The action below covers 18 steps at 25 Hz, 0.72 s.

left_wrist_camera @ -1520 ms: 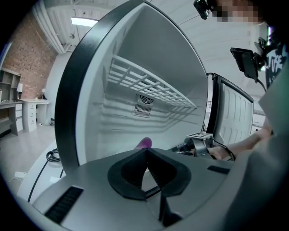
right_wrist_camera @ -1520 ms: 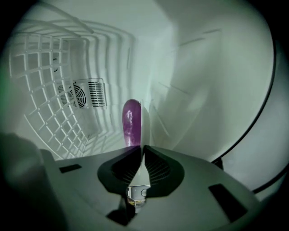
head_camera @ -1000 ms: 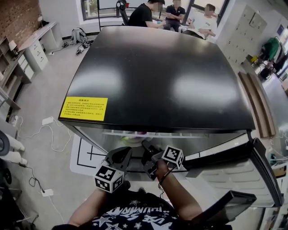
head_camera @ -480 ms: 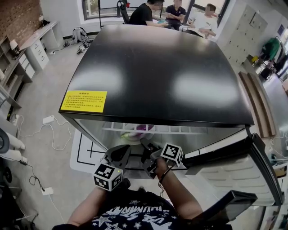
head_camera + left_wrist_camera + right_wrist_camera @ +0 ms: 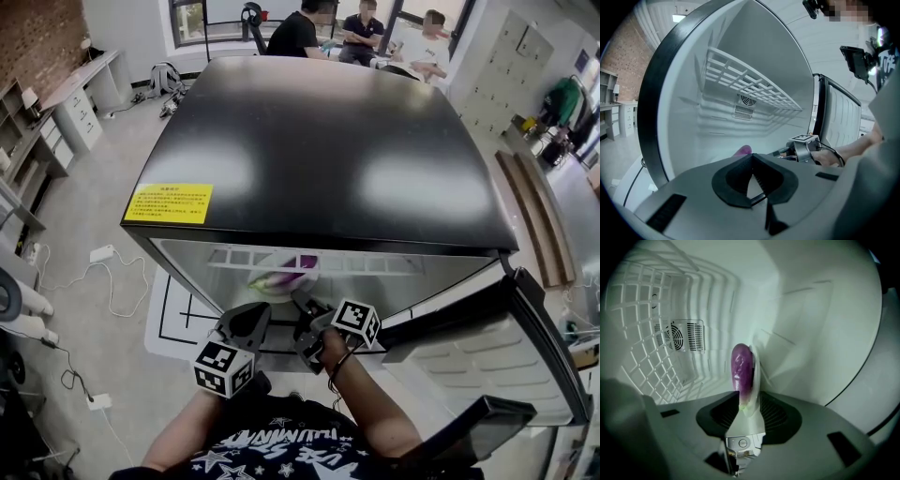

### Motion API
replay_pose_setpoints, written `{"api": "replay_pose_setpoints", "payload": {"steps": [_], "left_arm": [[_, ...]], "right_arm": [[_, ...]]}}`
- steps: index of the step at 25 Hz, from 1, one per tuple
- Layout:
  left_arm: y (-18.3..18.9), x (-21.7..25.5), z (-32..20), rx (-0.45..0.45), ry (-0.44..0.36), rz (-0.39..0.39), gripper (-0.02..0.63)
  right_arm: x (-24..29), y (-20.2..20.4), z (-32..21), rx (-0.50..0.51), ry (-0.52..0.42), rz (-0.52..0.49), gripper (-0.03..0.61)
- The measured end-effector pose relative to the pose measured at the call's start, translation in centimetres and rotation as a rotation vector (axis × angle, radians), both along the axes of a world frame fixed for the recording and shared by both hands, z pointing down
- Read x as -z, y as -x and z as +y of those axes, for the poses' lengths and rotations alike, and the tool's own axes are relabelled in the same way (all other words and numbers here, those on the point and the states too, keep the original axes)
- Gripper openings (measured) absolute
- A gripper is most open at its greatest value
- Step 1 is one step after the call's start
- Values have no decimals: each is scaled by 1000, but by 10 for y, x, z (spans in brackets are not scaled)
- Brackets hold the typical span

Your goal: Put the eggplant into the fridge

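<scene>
Inside the open fridge [image 5: 328, 159], near its front edge, the purple eggplant [image 5: 742, 366] lies loose between the right tool [image 5: 749, 404], whose jaws have just been opening wide. The left tool [image 5: 751, 161] is closed and empty. A careless pull back could catch the eggplant's stem and drag it out.

Beyond the right claw [image 5: 744, 404], whose jaws have just been opening with the eggplant [image 5: 742, 366] between them, the eggplant's stem end dips behind the claw's body, so what it rests on cannot be told. In the head view the fridge [image 5: 319, 159] top covers all but a sliver of the eggplant ahead of that claw. Above the left claw [image 5: 751, 161] only the eggplant's pink tip shows. To the right of the right claw, the door [image 5: 487, 347] runs off the picture's edge. The yellow label [image 5: 169, 202], ahead and left of the left claw, is too small to read.
</scene>
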<state>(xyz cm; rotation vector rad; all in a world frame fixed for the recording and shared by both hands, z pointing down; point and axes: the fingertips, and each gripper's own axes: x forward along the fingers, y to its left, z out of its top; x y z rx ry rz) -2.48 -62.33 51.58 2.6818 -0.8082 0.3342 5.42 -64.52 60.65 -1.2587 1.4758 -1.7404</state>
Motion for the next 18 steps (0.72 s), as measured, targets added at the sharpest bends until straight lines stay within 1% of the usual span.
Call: {"api": "replay_pose_setpoints", "payload": {"steps": [5,8,11,13,16,18], "left_arm": [[-5,2,7,6,-8,1,9],[-6,4,11,13,-14,1,9],[-7,8,16,25,-21,-1,9],[-6,10,20,35,-25,-1,9],[-6,11,30,52,-33,-5,9],[-4,12,39,68,-37,-9,9]], "right_arm": [[1,-6,11,-1,-3,-13,120],[7,-7,19,17,-19,14,118],[17,1,28,69,-50,63,118],[25,11,34,110,-79,74,118],[36,23,45,166,-133,86,118],[44,28,53,209,-178,130,118]]}}
